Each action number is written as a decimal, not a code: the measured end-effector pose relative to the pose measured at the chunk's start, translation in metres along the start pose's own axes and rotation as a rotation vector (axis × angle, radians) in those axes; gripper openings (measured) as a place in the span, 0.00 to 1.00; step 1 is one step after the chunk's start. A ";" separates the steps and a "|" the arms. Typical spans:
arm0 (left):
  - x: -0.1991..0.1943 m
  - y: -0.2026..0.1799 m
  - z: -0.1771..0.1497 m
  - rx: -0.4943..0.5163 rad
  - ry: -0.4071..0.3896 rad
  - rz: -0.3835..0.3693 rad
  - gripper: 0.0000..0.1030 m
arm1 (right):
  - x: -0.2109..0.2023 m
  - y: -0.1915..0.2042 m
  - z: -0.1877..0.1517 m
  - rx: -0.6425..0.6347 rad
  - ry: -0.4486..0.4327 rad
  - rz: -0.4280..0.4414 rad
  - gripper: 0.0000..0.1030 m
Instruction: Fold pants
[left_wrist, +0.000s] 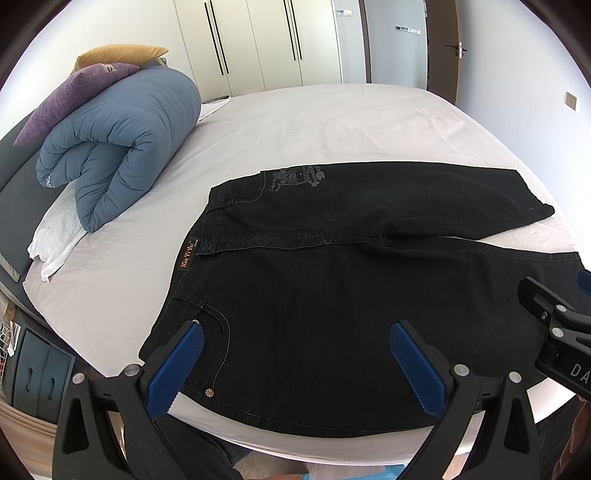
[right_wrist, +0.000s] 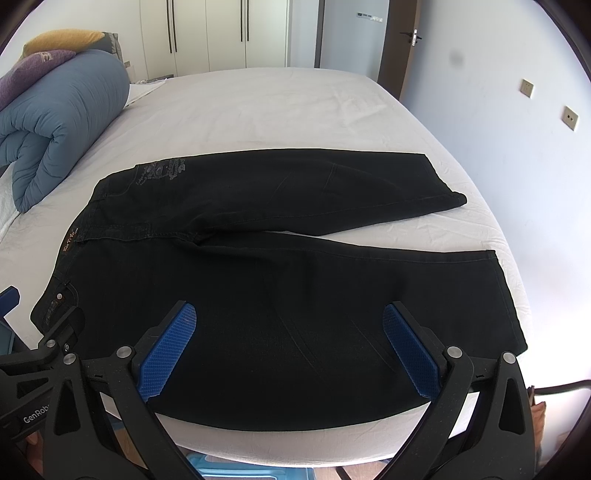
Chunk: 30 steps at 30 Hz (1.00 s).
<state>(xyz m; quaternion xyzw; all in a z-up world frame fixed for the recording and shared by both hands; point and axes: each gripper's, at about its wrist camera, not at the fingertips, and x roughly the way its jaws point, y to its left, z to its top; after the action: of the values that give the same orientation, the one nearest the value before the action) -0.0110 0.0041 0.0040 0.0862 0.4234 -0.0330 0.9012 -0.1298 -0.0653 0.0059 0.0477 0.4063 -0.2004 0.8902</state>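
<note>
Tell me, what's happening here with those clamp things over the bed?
A person holds a two-finger gripper in each hand to fold pants. The black pants lie spread flat on the white bed, legs apart, not yet folded. The left gripper and right gripper hover open over the near edge, holding nothing.

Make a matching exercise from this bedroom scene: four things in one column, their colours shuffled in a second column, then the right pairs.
Things:
1. pants
2. rolled duvet
3. bed sheet
4. pillow resting on the duvet

Colours:
A. white
B. purple
C. black
D. blue

Pairs: 1-C, 2-D, 3-A, 4-B

The pants lie spread flat on the sheet, both legs apart, not yet folded. The left gripper and right gripper are both open over the near edge of the pants, gripping nothing.
</note>
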 end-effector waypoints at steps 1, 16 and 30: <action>-0.001 0.000 0.000 0.000 0.000 0.000 1.00 | 0.000 0.000 0.000 0.000 0.000 0.000 1.00; 0.006 0.002 -0.004 0.003 0.011 -0.002 1.00 | 0.005 0.005 0.000 -0.014 0.011 0.004 1.00; 0.072 0.039 0.050 0.021 0.078 -0.200 1.00 | 0.044 0.017 0.041 -0.151 0.019 0.169 1.00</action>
<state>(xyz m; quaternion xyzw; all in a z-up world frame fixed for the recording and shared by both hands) 0.0783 0.0341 -0.0154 0.0543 0.4641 -0.1236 0.8754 -0.0686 -0.0740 -0.0007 0.0167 0.4232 -0.0930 0.9011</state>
